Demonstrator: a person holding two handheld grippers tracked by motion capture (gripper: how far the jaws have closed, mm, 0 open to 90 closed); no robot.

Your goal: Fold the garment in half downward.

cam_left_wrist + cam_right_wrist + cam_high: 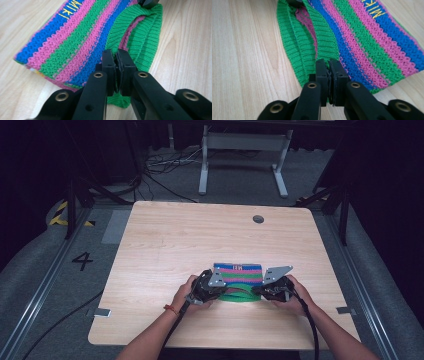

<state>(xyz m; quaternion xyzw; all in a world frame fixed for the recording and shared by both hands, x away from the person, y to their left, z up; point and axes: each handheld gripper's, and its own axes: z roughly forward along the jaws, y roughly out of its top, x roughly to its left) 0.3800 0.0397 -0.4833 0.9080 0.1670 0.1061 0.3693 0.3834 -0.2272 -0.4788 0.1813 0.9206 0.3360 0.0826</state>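
Pinching the green ribbed band [140,42] of a striped knitted piece [239,274] near the table's [165,240] front edge: left gripper [116,56] and right gripper [328,65] both clenched on it. Soft, floppy, light; best taken by that band's ends.
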